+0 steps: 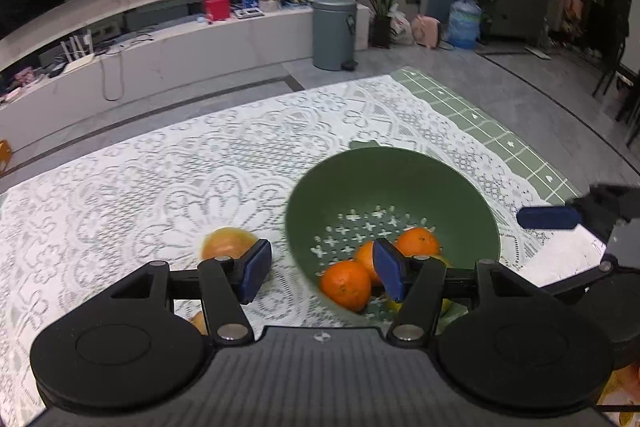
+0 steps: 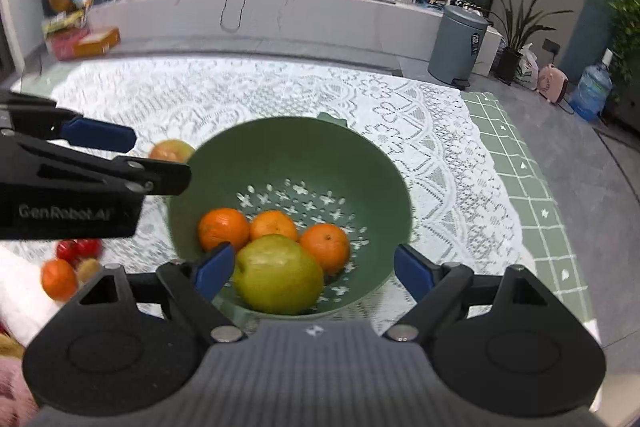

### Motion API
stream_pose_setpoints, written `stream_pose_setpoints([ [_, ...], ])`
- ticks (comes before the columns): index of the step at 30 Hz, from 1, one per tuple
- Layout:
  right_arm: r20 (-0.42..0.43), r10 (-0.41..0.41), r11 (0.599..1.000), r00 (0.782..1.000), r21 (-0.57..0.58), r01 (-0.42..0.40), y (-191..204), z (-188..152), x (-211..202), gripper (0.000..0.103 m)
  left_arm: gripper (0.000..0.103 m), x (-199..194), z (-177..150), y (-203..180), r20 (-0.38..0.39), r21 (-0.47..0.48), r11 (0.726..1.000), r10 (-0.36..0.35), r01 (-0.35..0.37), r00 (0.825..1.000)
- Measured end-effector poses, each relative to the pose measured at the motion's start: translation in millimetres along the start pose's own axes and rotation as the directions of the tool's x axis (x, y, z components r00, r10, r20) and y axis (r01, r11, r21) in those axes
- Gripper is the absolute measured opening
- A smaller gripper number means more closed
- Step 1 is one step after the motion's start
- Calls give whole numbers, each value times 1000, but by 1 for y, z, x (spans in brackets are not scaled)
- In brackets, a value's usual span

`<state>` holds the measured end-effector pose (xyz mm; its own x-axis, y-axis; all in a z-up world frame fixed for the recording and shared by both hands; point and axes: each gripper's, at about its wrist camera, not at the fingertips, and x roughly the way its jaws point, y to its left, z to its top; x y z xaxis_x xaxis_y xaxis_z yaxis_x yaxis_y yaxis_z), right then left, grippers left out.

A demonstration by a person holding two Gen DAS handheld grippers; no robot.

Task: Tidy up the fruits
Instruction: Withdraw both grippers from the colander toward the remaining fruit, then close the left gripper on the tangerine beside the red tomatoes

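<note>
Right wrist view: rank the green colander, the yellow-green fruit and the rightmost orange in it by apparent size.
1. Colander, clearly largest.
2. Yellow-green fruit, though it lies nearest the camera, which flatters it.
3. Rightmost orange, smallest; the other two oranges look about the same as it.

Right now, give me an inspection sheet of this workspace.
Surface: white lace tablecloth over a green grid mat.
Job's things: green colander holding three oranges and a yellow-green fruit; loose apple beside it.
Clutter: more fruit at the left edge.
Grippers: left claw and right claw open, empty.
Cables: cord hanging from the TV bench.
Surroundings: bin, plants, water jug.
</note>
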<state>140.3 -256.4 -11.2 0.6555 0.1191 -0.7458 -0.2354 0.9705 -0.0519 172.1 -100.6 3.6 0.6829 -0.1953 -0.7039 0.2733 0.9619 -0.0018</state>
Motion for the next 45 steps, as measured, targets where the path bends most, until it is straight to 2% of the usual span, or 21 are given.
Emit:
stream_pose_setpoints([
  [9,101,58,987,993,141,-72,21,-26,-20,84,69,-37,-21,16,35,7,998,63,-63,997],
  [16,143,83,978,986,180,-108,43,-37,-26,84,69,-63,-42,29,41,0,997,74,-74,996],
  [20,164,79,982,983,160,-105,57,-43,-26,92,69,-73,-56,44,31,-33,997,68,-67,997],
  [33,157,106,990,982,70,-119,101,-54,-9,94,69,-73,-101,83,22,-114,993,-6,9,1000],
  [36,153,89,995,984,37,-96,110,-57,-4,93,69,-67,-109,85,7,-121,992,-25,26,1000],
  [39,152,67,997,986,25,-72,113,-58,0,85,69,-58,-117,85,-24,-119,992,-37,34,999],
  [45,146,96,992,985,67,-107,107,-59,6,74,69,-40,-130,87,-81,-131,990,-60,49,995],
])
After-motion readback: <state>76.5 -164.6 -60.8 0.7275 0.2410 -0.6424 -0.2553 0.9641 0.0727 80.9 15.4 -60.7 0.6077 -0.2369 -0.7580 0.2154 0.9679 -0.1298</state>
